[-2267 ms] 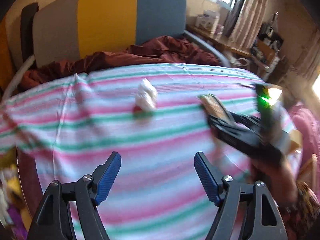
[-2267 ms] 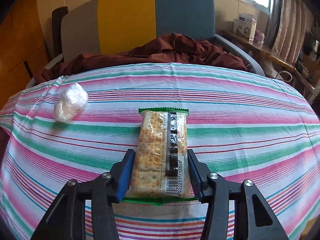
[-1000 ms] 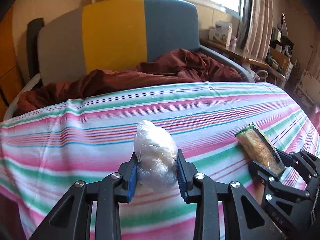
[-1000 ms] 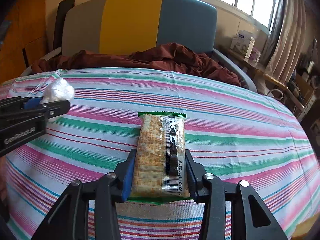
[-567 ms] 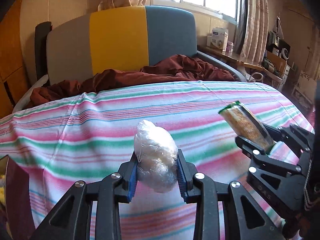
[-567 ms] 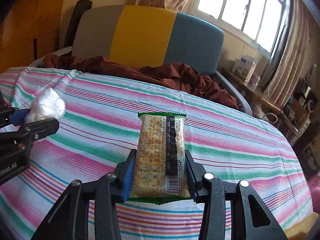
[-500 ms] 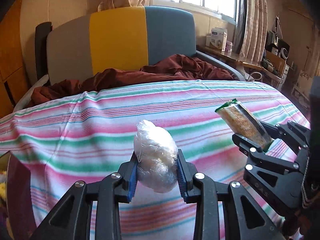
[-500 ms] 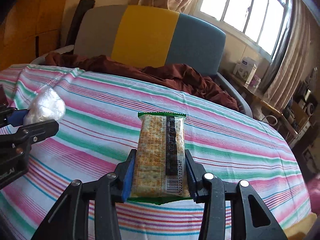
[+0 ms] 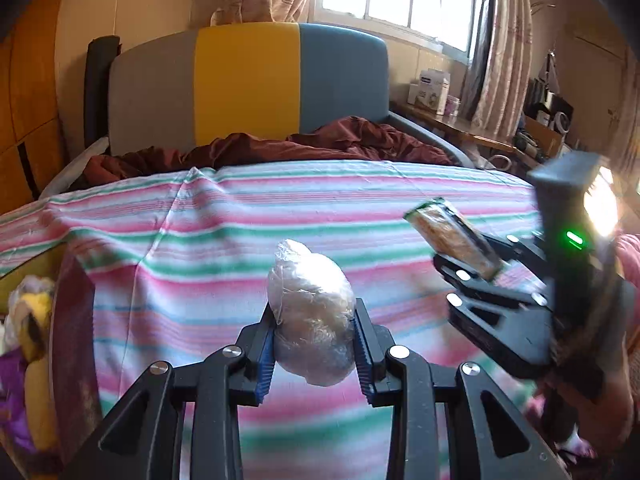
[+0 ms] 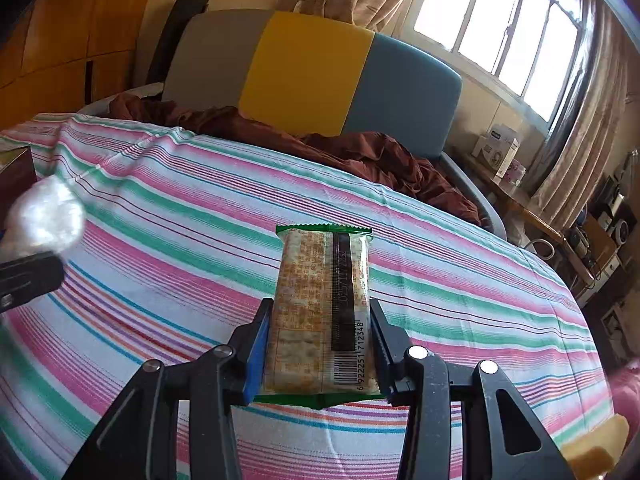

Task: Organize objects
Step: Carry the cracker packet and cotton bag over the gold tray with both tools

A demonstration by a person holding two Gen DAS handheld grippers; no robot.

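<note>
Cracker packet [image 10: 322, 308] pinched in right gripper [image 10: 318, 340], plastic-wrapped lump [image 9: 310, 312] in left gripper [image 9: 314, 344]; carry step, next needs a drop-off left of the left gripper.

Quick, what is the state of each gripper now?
Left gripper: shut on the plastic-wrapped bundle.
Right gripper: shut on the cracker packet.

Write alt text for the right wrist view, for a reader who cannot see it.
The right tool is shut on a clear-wrapped cracker packet with green ends and a barcode, held above a striped pink, green and white tablecloth. At the left edge, the left tool holds a plastic-wrapped white lump; behind are a grey, yellow and blue headboard and a window.
</note>
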